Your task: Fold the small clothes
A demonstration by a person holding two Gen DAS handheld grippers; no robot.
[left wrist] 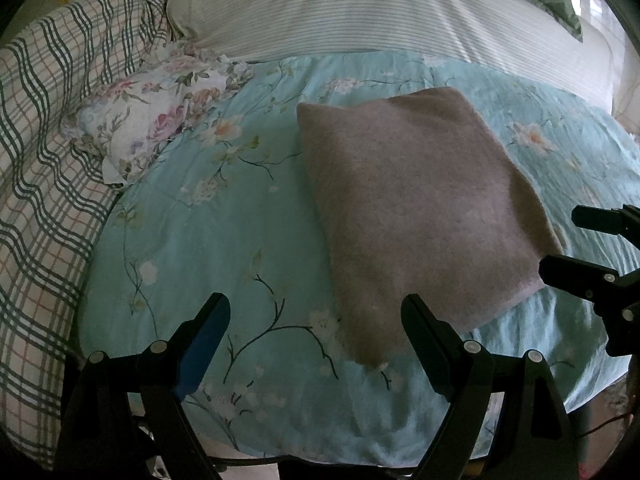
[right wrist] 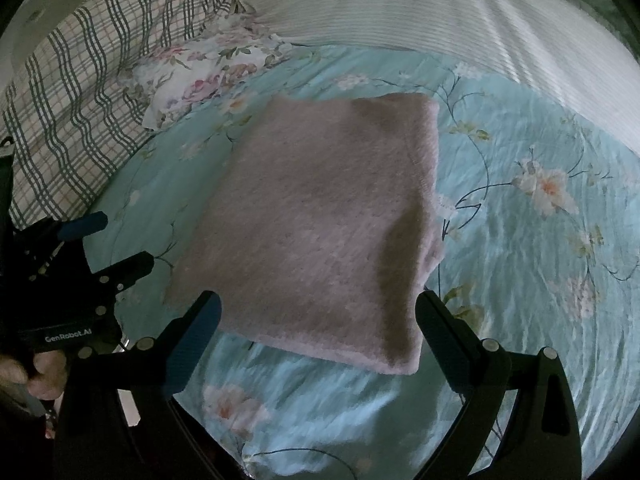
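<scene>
A fuzzy pink-grey garment [left wrist: 412, 208] lies folded into a flat rectangle on the light blue floral bedspread [left wrist: 224, 240]; it also shows in the right wrist view [right wrist: 320, 224]. My left gripper [left wrist: 316, 308] is open and empty, just short of the garment's near left corner. My right gripper [right wrist: 318, 306] is open and empty, its jaws straddling the garment's near edge without gripping it. The right gripper shows at the right edge of the left wrist view [left wrist: 588, 248], and the left gripper at the left of the right wrist view [right wrist: 116, 240].
A crumpled white floral cloth [left wrist: 160, 120] lies at the left of the bedspread. A green plaid blanket [left wrist: 52, 140] is bunched along the left side. A white striped sheet [left wrist: 360, 12] covers the far end of the bed.
</scene>
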